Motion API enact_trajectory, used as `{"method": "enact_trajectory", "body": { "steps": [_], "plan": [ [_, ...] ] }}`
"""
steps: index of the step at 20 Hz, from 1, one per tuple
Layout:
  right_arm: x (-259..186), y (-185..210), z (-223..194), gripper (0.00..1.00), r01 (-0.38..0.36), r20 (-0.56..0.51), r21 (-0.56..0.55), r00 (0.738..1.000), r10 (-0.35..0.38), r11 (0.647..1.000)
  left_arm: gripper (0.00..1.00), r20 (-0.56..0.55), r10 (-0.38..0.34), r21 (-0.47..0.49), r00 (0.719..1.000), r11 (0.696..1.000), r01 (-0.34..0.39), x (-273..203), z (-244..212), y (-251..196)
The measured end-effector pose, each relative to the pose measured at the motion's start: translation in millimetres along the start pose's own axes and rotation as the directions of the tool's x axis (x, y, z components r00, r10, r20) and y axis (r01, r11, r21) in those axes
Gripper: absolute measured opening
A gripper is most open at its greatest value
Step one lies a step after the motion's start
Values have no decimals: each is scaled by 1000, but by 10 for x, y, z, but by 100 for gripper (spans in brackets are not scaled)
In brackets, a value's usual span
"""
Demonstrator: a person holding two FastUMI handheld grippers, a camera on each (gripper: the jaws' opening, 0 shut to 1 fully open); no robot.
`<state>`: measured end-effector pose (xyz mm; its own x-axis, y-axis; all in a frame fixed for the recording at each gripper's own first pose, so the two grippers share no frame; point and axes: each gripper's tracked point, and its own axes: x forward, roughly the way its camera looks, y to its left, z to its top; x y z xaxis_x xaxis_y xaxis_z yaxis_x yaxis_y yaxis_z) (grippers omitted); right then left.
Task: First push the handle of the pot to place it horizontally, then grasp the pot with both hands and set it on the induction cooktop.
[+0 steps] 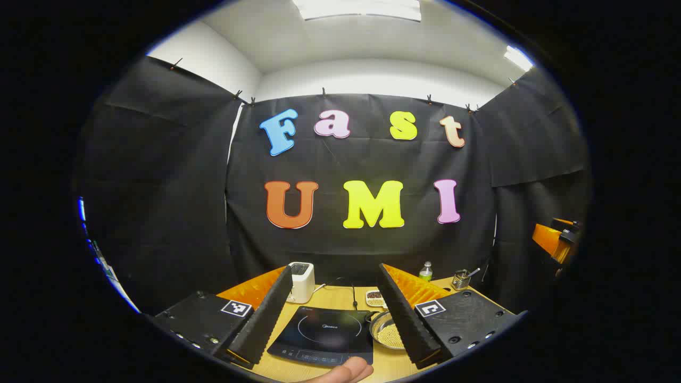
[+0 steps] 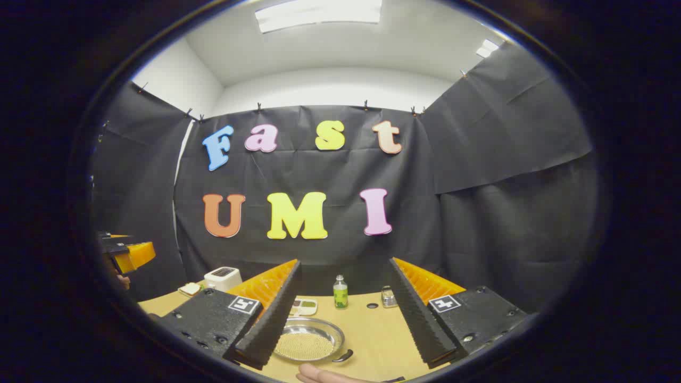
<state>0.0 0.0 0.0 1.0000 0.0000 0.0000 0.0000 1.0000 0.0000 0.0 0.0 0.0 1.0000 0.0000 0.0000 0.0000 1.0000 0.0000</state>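
With both grippers' jaws spread above the table point(image 2: 372, 340), the pot point(image 2: 308, 340) looks light, rigid, slippery; grip opposite rims beside its handle point(image 2: 343, 355).

place: staged recording booth, not a home kitchen | walls: black cloth point(image 2: 505, 175) clipped up on 3 sides under white ceiling with panel lights point(image 2: 318, 13) | props: wooden bench point(image 2: 372, 335) with induction cooktop point(image 1: 324, 335), toaster point(image 1: 301, 282), pot point(image 2: 311, 340), green bottle point(image 2: 340, 294)
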Motion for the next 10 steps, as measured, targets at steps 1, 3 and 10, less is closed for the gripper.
{"method": "enact_trajectory", "body": {
  "steps": [1, 3, 10],
  "plan": [
    [13, -12, -5, 100, 1, -3, 0, 1000, -1, 1000, 95, 0, -6, 4, 1000, 1000, 6, 6, -20, -30],
    [31, -50, -32, 96, 5, -5, -1, 1000, -5, 1000, 95, 3, -13, 18, 1000, 1000, 13, 9, -22, -56],
    [67, -74, -74, 96, 0, -14, 0, 1000, 0, 1000, 95, 15, -22, 19, 1000, 1000, 22, -1, -8, -108]
  ]
}}
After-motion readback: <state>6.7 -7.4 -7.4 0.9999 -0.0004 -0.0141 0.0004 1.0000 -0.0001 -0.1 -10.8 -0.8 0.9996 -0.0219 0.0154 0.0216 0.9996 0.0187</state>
